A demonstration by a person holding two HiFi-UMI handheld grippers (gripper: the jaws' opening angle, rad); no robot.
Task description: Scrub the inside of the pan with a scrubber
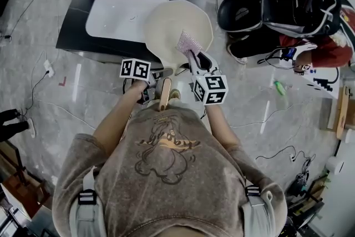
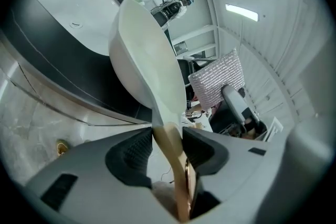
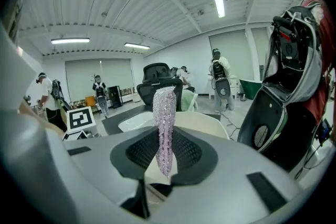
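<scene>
A person held a cream pan point(image 1: 178, 29) tilted in the air above a black bench point(image 1: 71, 28) with a white basin point(image 1: 123, 14). The pan's open inside faced the right claw point(image 1: 194, 59). The left claw point(image 1: 160, 81) was partly closed on the pan's wooden handle point(image 1: 165, 95), with a pad on either side of it. The right claw was clamped on the lower end of a glittery pink scrubber point(image 1: 189, 41), which stood upright at the pan's rim.

The pan looked rigid and smooth-walled, and its bowl hung well out from the grip, so it would probably try to twist or droop under scrubbing pressure. A hold on the handle close to the bowl seemed the soundest. The scrubber looked light, soft and squashy. It would probably bend at its free top, so gripping it low seemed right.
</scene>
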